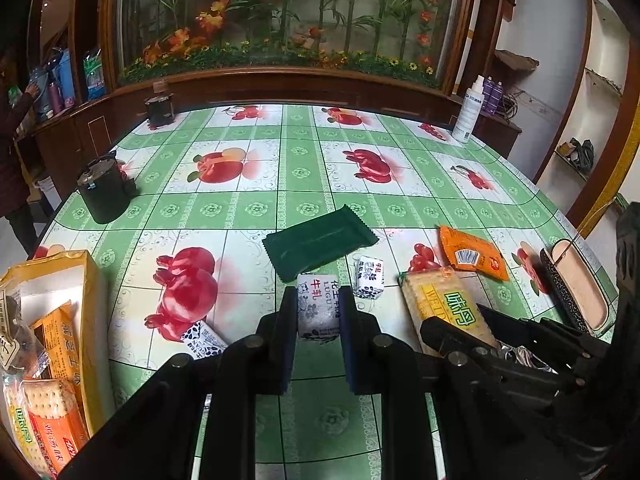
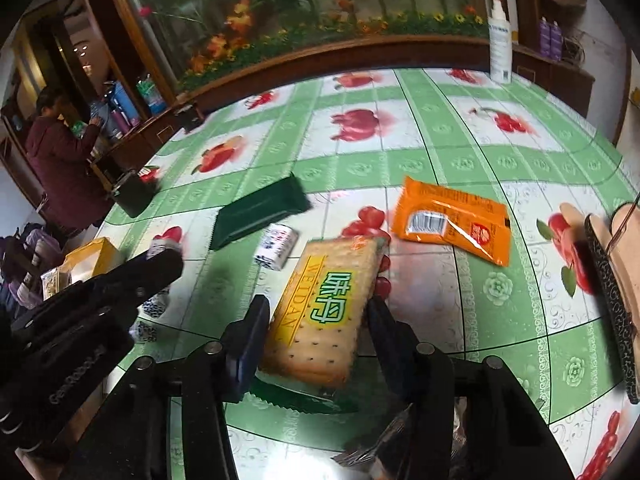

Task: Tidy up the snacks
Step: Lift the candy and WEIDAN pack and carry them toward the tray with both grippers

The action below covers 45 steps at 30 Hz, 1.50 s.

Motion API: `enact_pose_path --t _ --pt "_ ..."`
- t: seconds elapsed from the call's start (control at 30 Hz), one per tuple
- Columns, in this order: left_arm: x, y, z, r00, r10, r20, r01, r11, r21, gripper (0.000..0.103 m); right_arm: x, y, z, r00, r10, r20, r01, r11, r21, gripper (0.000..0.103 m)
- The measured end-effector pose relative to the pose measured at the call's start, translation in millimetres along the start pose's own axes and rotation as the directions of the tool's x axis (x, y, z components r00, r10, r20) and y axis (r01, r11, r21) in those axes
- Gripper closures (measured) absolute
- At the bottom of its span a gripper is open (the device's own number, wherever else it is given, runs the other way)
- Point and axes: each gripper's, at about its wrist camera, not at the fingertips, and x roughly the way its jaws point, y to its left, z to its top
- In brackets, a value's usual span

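Nearest the left wrist camera, the left gripper (image 1: 318,320) is clenched on a small white nougat candy (image 1: 318,304), its pads pressed to both sides, near the tabletop's (image 1: 296,176) front edge. To finish this step well, it would likely lift straight up and carry the candy to the yellow snack box (image 1: 86,304) at the front left corner without brushing the second white candy (image 1: 370,278) just beside it. Behind the candy lies the dark green packet (image 1: 320,242); the box's contents are cut off by the frame, and a third candy (image 1: 202,338) is half hidden by the gripper's arm. Seen from the right wrist camera, the right gripper (image 2: 316,332) straddles the cracker pack (image 2: 324,308), which lies on the tabletop toward its front right. Whether the pads already press on it is hard to make out: the left finger looks to be touching, while a gap seems to remain at the right, so the grip seems unfinished; squeezing gently across the short sides should spare the crackers. An orange packet (image 2: 452,220) lies beyond. Something silvery under the gripper is blurred and unidentifiable.
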Motion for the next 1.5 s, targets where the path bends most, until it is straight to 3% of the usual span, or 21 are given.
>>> enact_pose_path --t 0.27,0.63,0.93,1.5 --pt "-1 1 0 1.0 0.0 0.0 0.0 1.0 0.002 0.084 8 0 -3 0.999 0.01 -0.047 -0.01 1.0 0.006 0.05" --pt "-1 3 -1 1.0 0.003 0.002 -0.003 1.0 0.0 0.084 16 11 -9 0.994 -0.087 -0.061 0.083 0.994 -0.077 0.051" --pt "-8 6 0 0.999 -0.03 0.016 0.031 0.999 -0.025 0.084 -2 11 -5 0.998 0.059 -0.01 -0.059 0.998 0.003 0.051" --pt "-25 11 2 0.998 -0.04 0.046 0.042 0.998 -0.043 0.084 -14 20 -4 0.994 0.108 0.028 -0.108 0.994 0.001 0.051"
